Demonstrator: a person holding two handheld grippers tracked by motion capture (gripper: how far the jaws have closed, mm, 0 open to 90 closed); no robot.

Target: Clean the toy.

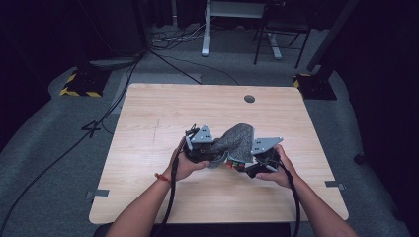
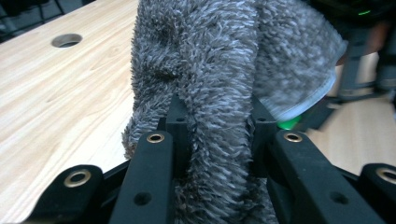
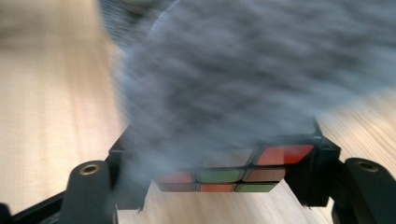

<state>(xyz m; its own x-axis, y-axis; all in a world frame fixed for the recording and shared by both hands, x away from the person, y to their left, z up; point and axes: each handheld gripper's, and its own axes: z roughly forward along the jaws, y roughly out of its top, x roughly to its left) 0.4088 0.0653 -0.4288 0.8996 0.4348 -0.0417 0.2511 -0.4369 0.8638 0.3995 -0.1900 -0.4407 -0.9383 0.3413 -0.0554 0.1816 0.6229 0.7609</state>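
Between your hands, left gripper pinches the grey cloth; right gripper clamps the puzzle cube, probably mid-wipe. Keep both closed firmly, rub lightly.

Cloth: grey, shaggy deep-pile fabric, matt, with a smooth pale stitched hem. Cube: glossy plastic, coloured tiles in a black frame. Table: pale wood grain, smooth, satin finish. Left gripper: matt black plastic with brass-coloured screw inserts.
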